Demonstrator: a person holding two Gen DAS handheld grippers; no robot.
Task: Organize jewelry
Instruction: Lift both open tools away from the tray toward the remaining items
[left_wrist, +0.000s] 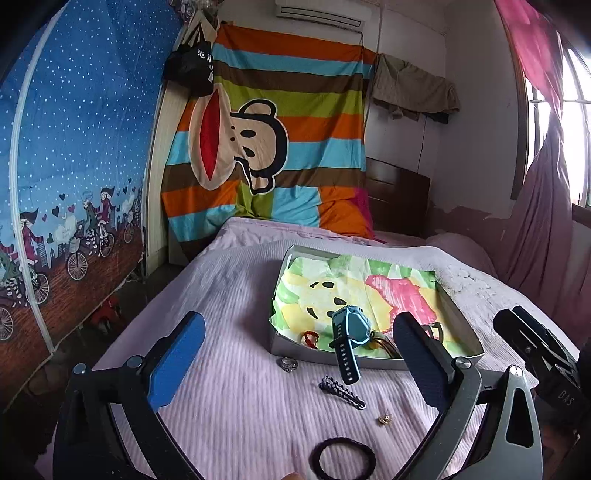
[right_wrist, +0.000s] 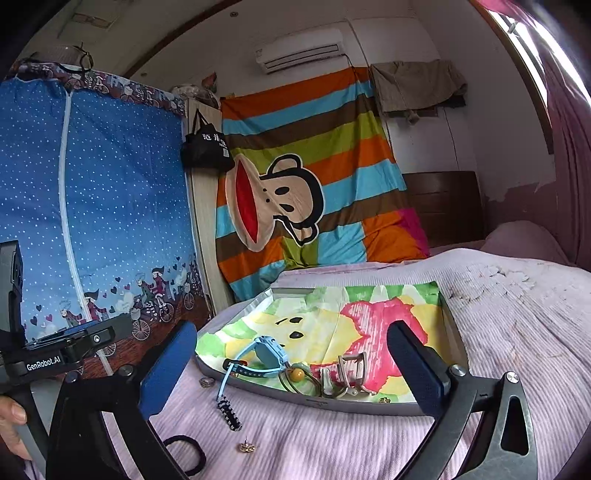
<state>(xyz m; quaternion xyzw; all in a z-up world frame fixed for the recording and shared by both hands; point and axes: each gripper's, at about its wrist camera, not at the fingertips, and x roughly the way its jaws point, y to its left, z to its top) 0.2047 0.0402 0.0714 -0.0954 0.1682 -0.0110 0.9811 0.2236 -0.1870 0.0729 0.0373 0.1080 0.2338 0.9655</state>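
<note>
Only the right wrist view shows the metal clip (right_wrist: 351, 373) in the tray (right_wrist: 332, 402).

Open bedspread (left_wrist: 229, 295) left of tray (left_wrist: 369, 363); watch (left_wrist: 349, 328) across near rim.

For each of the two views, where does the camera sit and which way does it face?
Left wrist: on the left gripper, looking along the bed at the tray and blue watch; the right gripper shows at right.
Right wrist: on the right gripper, facing the same tray; a hand shows at left.
Shared: tray, watch, black hair tie.
</note>
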